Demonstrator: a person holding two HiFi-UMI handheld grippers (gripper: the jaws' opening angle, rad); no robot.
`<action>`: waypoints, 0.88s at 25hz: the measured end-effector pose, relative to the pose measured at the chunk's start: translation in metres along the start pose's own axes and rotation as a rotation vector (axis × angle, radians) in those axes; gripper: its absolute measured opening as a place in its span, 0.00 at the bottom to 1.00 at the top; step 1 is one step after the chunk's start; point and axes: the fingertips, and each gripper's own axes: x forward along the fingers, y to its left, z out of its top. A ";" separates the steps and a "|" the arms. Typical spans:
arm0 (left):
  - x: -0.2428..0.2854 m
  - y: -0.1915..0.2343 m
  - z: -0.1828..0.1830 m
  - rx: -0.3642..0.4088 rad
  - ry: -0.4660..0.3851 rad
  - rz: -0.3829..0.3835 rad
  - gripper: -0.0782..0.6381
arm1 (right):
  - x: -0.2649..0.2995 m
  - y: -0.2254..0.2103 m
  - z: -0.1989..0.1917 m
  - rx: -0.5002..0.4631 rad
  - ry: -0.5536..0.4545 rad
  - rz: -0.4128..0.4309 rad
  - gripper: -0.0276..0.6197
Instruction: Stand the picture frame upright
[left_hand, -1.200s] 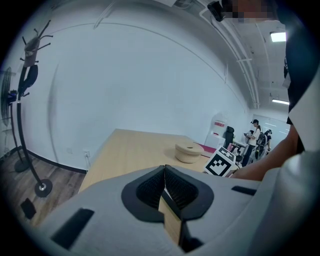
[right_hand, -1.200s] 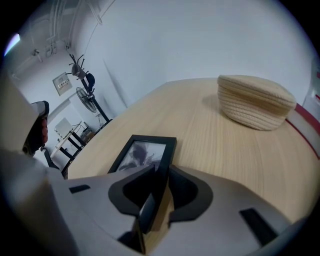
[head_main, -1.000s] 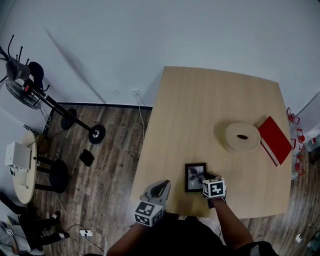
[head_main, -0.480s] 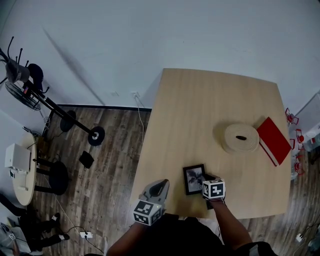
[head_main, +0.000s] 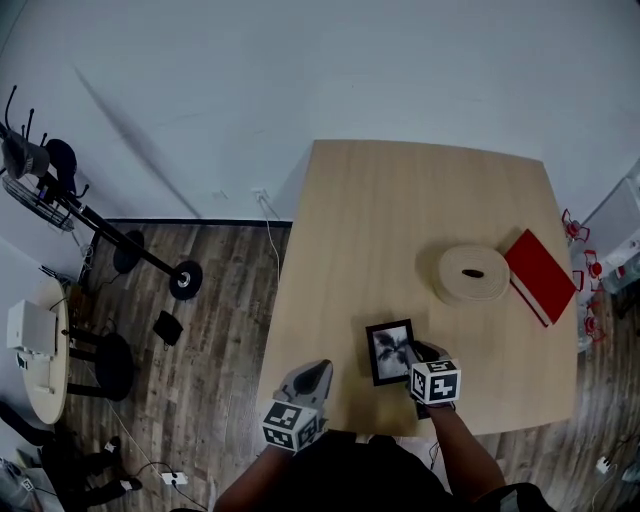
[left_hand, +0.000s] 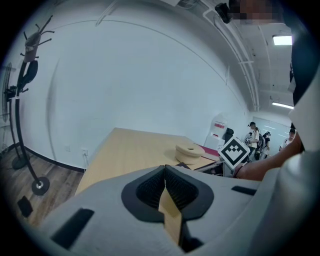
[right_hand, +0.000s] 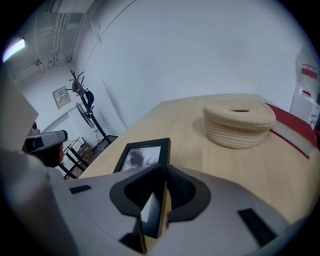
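Observation:
A small black picture frame (head_main: 389, 351) with a grey photo lies near the front edge of the light wooden table (head_main: 400, 220), one side slightly raised. My right gripper (head_main: 419, 353) is shut on the frame's right edge. In the right gripper view the frame (right_hand: 143, 154) runs edge-on between the dark pads (right_hand: 131, 194) of the right gripper (right_hand: 159, 176). My left gripper (head_main: 320, 369) hovers at the table's front left edge, apart from the frame. In its own view the left gripper (left_hand: 164, 173) is shut with nothing between its pads.
A round woven basket (head_main: 472, 274) and a red book (head_main: 541, 275) sit at the right of the table. A fan on a stand (head_main: 60, 190) and a round stool (head_main: 110, 358) are on the wood floor to the left. People stand far off (left_hand: 252, 135).
The right gripper's jaws have closed on the frame's right edge. The frame has turned slightly and its gripped side has lifted a little. The left gripper has barely moved.

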 end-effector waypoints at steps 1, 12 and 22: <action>0.002 -0.002 0.001 0.002 0.002 -0.007 0.12 | -0.005 -0.003 0.006 0.004 -0.017 -0.006 0.14; 0.039 -0.033 0.012 0.049 0.015 -0.102 0.12 | -0.056 -0.064 0.050 0.037 -0.167 -0.127 0.14; 0.075 -0.067 0.017 0.092 0.037 -0.186 0.12 | -0.078 -0.150 0.047 0.100 -0.196 -0.267 0.14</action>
